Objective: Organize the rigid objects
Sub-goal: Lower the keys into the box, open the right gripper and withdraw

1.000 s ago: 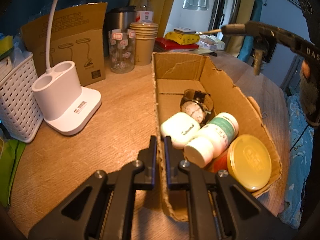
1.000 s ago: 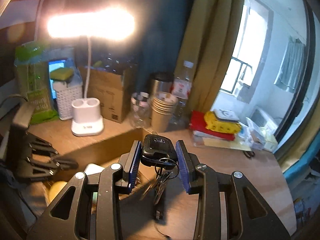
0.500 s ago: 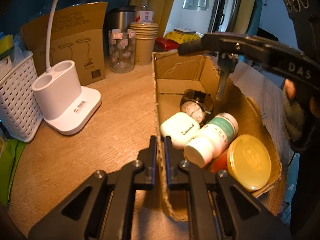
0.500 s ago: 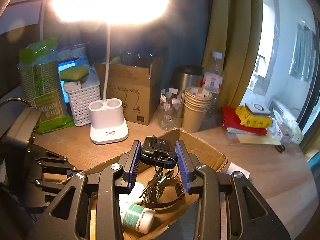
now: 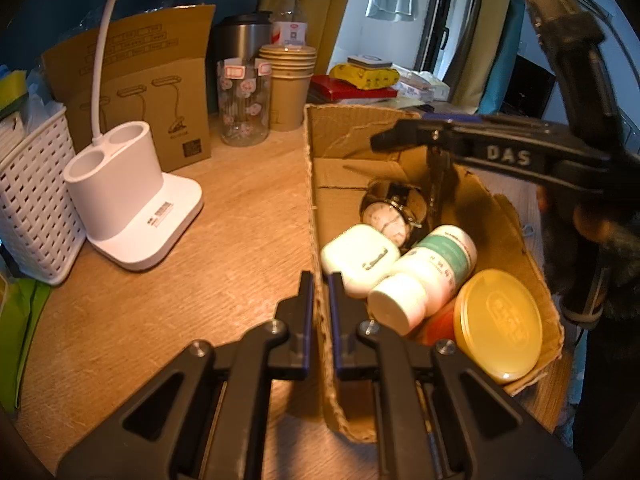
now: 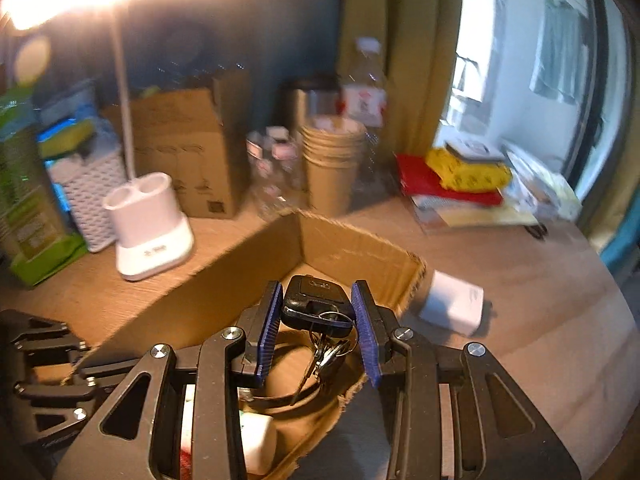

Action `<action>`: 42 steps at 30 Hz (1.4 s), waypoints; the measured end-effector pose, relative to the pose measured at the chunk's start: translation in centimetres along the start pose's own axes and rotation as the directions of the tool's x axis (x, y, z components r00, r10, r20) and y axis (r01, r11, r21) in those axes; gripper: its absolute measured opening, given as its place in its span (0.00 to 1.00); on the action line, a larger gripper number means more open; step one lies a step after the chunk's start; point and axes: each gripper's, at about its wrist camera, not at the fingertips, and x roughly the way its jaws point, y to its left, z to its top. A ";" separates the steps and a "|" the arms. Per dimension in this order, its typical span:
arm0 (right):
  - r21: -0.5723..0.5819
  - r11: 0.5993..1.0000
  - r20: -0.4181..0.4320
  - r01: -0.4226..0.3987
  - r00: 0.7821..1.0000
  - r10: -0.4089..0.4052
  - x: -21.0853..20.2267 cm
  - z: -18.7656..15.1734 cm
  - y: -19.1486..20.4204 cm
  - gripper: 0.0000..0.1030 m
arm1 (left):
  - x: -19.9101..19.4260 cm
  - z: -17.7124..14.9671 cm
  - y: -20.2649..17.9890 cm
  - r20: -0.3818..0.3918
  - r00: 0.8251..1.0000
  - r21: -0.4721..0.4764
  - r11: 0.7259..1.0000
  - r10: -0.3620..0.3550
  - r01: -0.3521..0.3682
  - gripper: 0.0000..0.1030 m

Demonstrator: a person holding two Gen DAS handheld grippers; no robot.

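Keys (image 6: pixel 329 354) hang from the fob (image 6: pixel 316 310) clamped in the right gripper (image 6: pixel 316 316), jaws closed on its sides. A second ago it was beyond the box (image 5: pixel 516 248); now it has come in over it, above the watch (image 5: pixel 390 216). Left gripper (image 5: pixel 319 308) still pinches the box's left wall, jaws nearly shut. Case (image 5: pixel 360 258), bottle (image 5: pixel 424 276) and yellow lid (image 5: pixel 498 324) lie unmoved in the box's near end

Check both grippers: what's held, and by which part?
Right gripper: car key fob, clamped by its sides. Left gripper: cardboard box, pinched at its side wall.
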 end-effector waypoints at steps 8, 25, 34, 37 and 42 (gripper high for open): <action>0.019 0.998 -0.064 0.066 0.996 -0.064 1.2 -0.5 0.3 0.37 | 0.0 0.0 0.0 0.000 1.000 0.001 1.000 0.000 0.000 0.08; 0.063 0.996 -0.008 0.064 0.998 -0.064 -0.7 -0.2 0.0 0.56 | -0.1 0.1 -0.2 0.004 1.000 0.005 1.000 0.002 -0.002 0.08; 0.101 0.992 0.036 0.075 0.996 -0.079 -2.5 0.1 -0.8 0.62 | -0.1 0.1 -0.2 0.005 1.000 0.005 1.000 0.003 -0.003 0.08; 0.110 0.991 0.044 0.082 0.995 -0.087 -3.0 0.1 -1.2 0.62 | -0.1 0.0 -0.3 0.006 1.000 0.006 1.000 0.003 -0.003 0.08; 0.129 0.987 0.060 0.092 0.993 -0.101 -3.9 0.0 -1.9 0.62 | -0.2 0.0 -0.3 0.006 1.000 0.007 1.000 0.004 -0.004 0.08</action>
